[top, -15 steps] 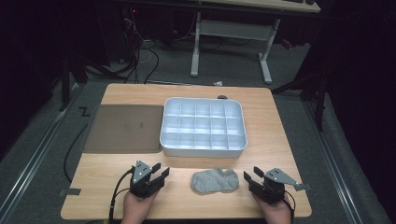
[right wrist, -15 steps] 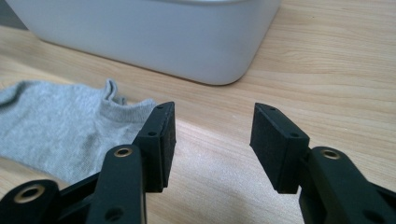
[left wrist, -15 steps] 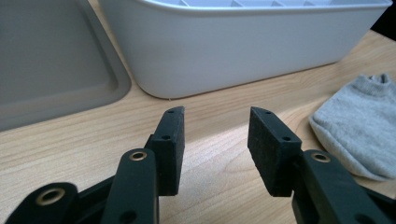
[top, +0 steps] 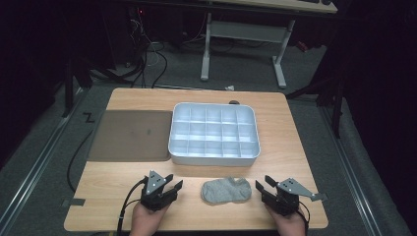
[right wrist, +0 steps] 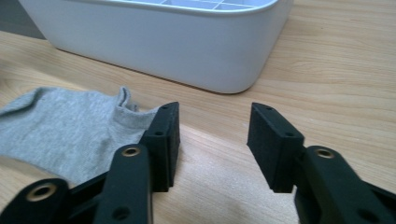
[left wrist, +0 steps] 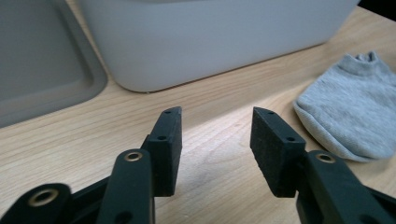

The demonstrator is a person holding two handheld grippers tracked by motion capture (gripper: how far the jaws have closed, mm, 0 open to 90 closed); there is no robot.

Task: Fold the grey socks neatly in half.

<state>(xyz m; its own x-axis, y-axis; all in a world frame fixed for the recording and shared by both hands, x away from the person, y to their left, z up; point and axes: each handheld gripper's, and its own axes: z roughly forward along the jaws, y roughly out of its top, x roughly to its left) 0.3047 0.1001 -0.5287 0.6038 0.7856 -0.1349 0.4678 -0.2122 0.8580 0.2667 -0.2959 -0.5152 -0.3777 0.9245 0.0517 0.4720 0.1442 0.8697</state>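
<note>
A grey sock (top: 226,191) lies flat on the wooden table (top: 290,142) near its front edge, between my two grippers. My left gripper (top: 173,183) rests to the sock's left, open, with bare wood between its pads; the left gripper view (left wrist: 217,114) has the sock (left wrist: 350,112) off to the right. My right gripper (top: 263,182) sits just right of the sock, also open and holding nothing. In the right gripper view (right wrist: 215,108) the sock's cuff (right wrist: 65,130) lies beside the left finger (right wrist: 163,140). A white tray (top: 214,158) of several empty compartments stands behind the sock.
A flat grey-brown mat (top: 132,135) lies left of the white tray, its edge (left wrist: 37,60) close ahead of the left gripper. The tray's wall (right wrist: 163,42) rises right ahead of both grippers. Dark floor, cables and a desk frame (top: 243,44) lie beyond the table.
</note>
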